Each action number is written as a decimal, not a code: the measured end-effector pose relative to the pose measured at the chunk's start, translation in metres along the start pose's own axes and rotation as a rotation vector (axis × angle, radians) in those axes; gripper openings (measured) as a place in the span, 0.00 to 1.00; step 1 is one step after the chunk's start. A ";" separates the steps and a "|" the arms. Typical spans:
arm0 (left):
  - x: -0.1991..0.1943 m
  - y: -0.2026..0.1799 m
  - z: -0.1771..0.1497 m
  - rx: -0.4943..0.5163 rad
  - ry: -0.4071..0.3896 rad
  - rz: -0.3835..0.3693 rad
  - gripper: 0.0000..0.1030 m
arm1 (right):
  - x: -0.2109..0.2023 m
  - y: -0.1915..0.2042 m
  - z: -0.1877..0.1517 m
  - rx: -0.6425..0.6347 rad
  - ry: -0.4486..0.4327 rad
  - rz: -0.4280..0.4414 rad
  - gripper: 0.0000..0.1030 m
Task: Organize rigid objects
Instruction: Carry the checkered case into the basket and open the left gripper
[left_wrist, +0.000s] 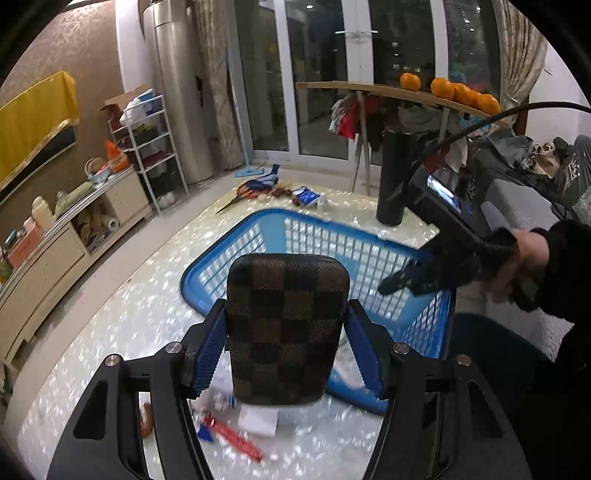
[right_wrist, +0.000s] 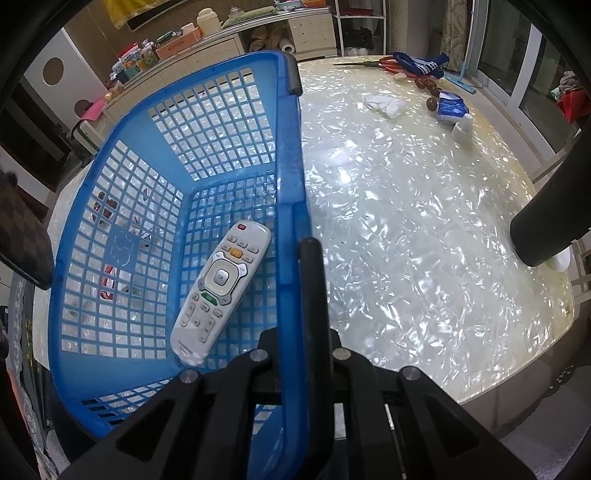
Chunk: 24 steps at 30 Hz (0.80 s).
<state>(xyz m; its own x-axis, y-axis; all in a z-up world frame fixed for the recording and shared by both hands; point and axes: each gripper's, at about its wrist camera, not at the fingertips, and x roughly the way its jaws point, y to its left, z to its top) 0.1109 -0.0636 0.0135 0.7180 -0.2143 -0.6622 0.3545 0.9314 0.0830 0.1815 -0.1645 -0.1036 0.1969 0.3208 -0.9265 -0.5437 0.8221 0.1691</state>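
Checkered brown case (left_wrist: 286, 328) sits gripped in the left claw (left_wrist: 286, 347); the right claw (right_wrist: 308, 332) clamps the basket (right_wrist: 291, 184) rim, remote (right_wrist: 221, 288) just left.

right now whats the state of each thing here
checkered case: gripped in left gripper, lifted above the table
blue basket: upright, rim pinched by right gripper
remote: lying face up in basket
scissors: lying on table, blades closed

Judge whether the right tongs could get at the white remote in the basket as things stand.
Probably not yet: the right tongs are shut on the blue basket rim and would have to let go first. Otherwise the remote lies uncovered just beside them.
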 end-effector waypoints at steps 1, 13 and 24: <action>0.005 -0.001 0.005 0.002 -0.007 -0.012 0.65 | 0.000 0.000 0.000 0.001 0.000 0.002 0.05; 0.057 -0.028 0.023 0.113 0.054 -0.042 0.65 | 0.001 0.000 0.000 0.000 -0.003 0.006 0.05; 0.106 -0.042 0.001 0.166 0.192 -0.050 0.65 | 0.000 -0.002 -0.001 0.002 -0.008 0.025 0.06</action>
<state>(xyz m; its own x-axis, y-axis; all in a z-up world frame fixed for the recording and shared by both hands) 0.1729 -0.1258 -0.0593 0.5758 -0.1845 -0.7965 0.4917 0.8565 0.1570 0.1816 -0.1663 -0.1043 0.1901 0.3448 -0.9192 -0.5471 0.8146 0.1925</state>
